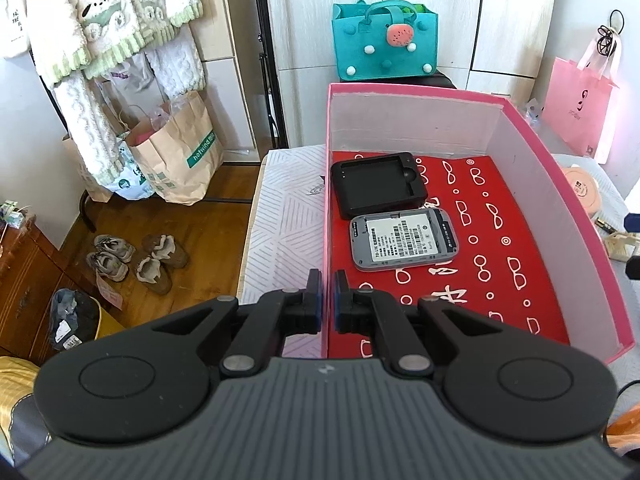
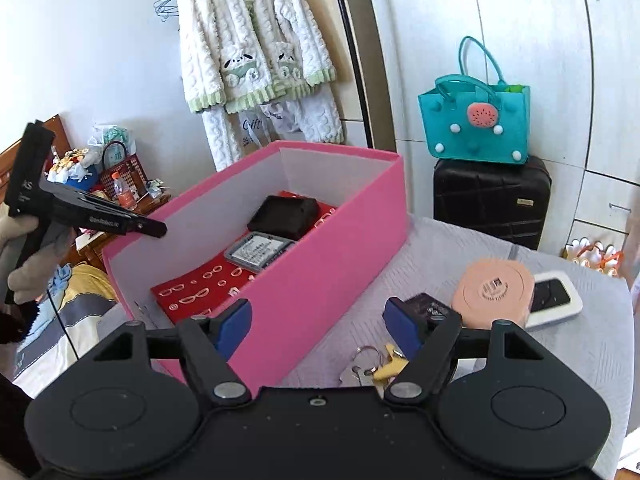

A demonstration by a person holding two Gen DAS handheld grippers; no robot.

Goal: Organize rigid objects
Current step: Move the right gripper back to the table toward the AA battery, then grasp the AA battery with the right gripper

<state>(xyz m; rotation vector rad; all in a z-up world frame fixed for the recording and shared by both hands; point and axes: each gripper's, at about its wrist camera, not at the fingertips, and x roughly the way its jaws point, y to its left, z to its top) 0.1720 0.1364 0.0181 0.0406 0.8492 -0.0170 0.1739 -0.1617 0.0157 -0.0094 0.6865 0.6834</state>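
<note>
A pink box with a red patterned liner holds a black case and a grey device. The box also shows in the right wrist view, with the black case and grey device inside. My left gripper is shut and empty, straddling the box's left wall; it shows from the side in the right wrist view. My right gripper is open and empty above the table, by the box's near wall. Keys, a round peach case, a white phone-like device and a small dark object lie on the table.
A teal felt bag sits on a black suitcase behind the table. A pink gift bag stands at the right. Paper bags and shoes are on the wooden floor at the left. Pyjamas hang on a rack.
</note>
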